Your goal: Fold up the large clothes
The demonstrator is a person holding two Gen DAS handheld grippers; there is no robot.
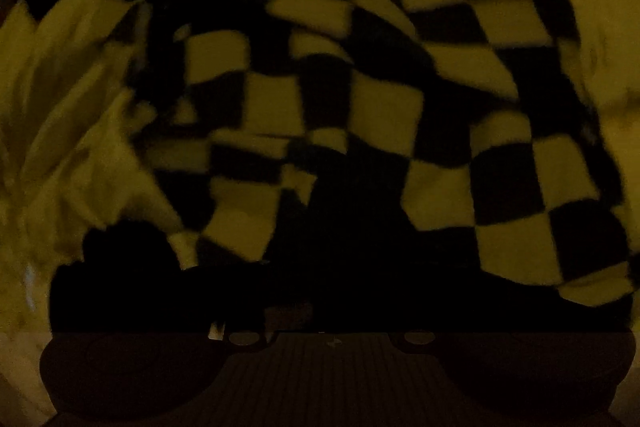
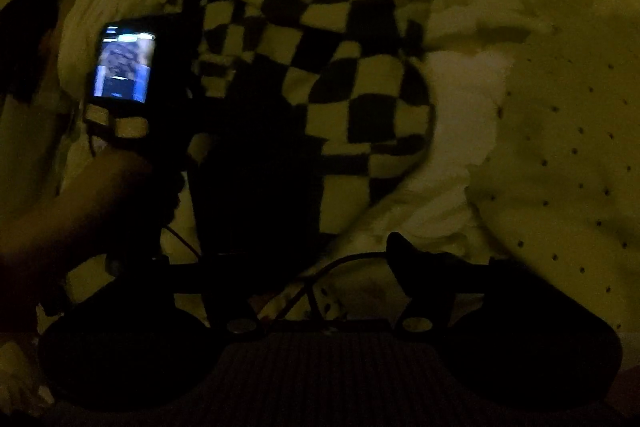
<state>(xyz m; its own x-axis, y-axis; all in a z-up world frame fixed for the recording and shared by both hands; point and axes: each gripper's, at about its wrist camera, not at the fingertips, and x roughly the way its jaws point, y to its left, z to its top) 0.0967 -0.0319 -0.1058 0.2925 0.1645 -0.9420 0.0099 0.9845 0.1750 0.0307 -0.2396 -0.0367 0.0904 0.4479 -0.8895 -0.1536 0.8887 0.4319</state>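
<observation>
A pale rumpled bed sheet (image 2: 520,27) spreads under everything, likely as the folding bed. The black-and-cream checkered fleece garment (image 1: 360,99) lies bunched just ahead of the left hand-held gripper (image 1: 320,267) and ahead-left of the right hand-held gripper (image 2: 304,267). Darkness hides both grips; I cannot tell their openings. A lit phone screen (image 2: 124,67) glows far left.

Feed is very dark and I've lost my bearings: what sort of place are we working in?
Probably a bedroom, on a bed, though dim light limits certainty. The checkered garment lies on rumpled pale bedding, beside a dotted pale fabric.
</observation>
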